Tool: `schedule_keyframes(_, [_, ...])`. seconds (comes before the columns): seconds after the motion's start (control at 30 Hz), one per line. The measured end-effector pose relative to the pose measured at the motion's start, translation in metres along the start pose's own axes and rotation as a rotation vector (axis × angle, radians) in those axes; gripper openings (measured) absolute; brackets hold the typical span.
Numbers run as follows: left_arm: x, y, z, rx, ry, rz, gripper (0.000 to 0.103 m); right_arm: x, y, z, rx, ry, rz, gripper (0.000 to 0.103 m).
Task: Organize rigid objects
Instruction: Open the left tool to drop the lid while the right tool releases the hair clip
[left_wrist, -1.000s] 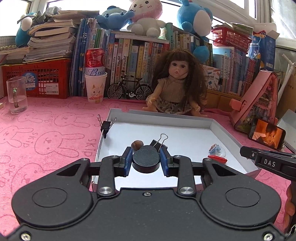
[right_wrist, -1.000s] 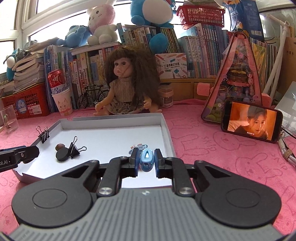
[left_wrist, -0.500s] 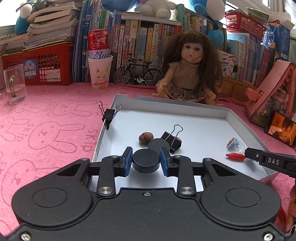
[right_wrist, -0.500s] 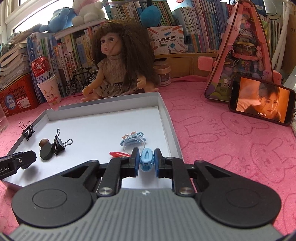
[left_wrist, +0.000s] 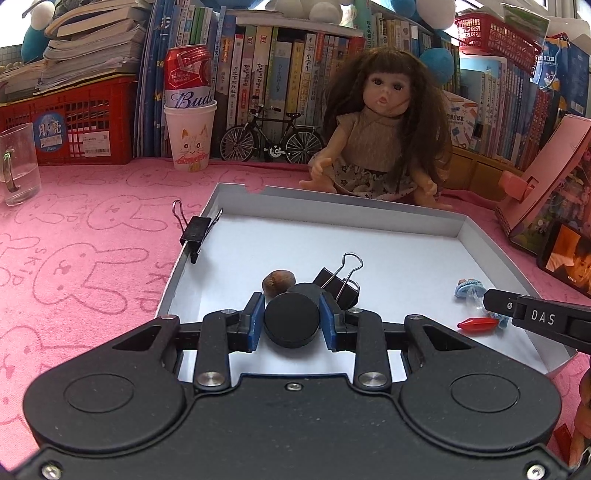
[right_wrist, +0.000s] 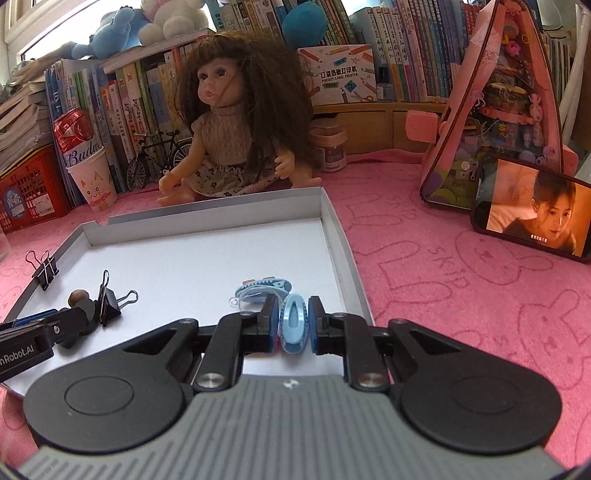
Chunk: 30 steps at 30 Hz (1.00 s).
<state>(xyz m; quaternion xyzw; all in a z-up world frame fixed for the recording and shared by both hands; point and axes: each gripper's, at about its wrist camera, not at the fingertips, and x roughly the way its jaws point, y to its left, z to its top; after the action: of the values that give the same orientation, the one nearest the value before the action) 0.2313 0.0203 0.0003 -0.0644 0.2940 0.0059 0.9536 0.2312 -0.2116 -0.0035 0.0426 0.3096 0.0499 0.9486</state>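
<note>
A: Counts first. In the white tray (left_wrist: 369, 210) we see two black binder clips: one (left_wrist: 195, 230) clamped on the left wall, one (left_wrist: 338, 282) lying on the floor. Beside that one lie a brown nut (left_wrist: 277, 282) and, touching it, a black disc (left_wrist: 301, 288).

B: We add a second black disc (left_wrist: 291, 319), a blue clip (right_wrist: 294, 323), a shark-shaped blue clip (right_wrist: 264, 290) and a red piece (left_wrist: 476, 325).

A: The tray rests on a pink cloth (left_wrist: 92, 251) printed with rabbits. Behind it sits a doll (right_wrist: 240, 129), with packed books (left_wrist: 280, 66), a red basket (left_wrist: 70, 122), a toy bicycle (left_wrist: 271, 142) and a can in a paper cup (left_wrist: 188, 110). A phone (right_wrist: 532, 218) plays video at the right.

B: Our left gripper (left_wrist: 291, 319) is clamped on the second disc, over the tray's near part, just in front of the nut and clip.

A: Our right gripper (right_wrist: 294, 323) is pinched on the blue clip, held on edge over the tray's near right corner, just before the shark clip.
</note>
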Motion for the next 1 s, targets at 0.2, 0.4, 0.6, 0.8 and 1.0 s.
schedule_keyframes(0.2, [0.004, -0.002, 0.002, 0.007, -0.003, 0.006, 0.03, 0.002, -0.001, 0.001, 0.007, -0.002, 0.005, 0.023])
schedule_keyframes(0.4, [-0.002, -0.002, -0.001, 0.019, -0.007, 0.006, 0.038, -0.003, 0.001, -0.002, 0.011, -0.014, 0.018, 0.047])
schedule_keyframes(0.6, [-0.014, -0.003, -0.003, 0.029, -0.032, -0.006, 0.051, -0.01, 0.002, -0.004, 0.029, -0.022, 0.031, 0.059])
schedule_keyframes(0.8, [-0.029, -0.007, -0.007, 0.054, -0.053, -0.022, 0.065, -0.019, 0.003, -0.007, 0.025, -0.032, 0.037, 0.071])
schedule_keyframes(1.0, [-0.048, -0.009, -0.01, 0.074, -0.078, -0.059, 0.078, -0.034, 0.001, -0.01, 0.009, -0.061, 0.05, 0.083])
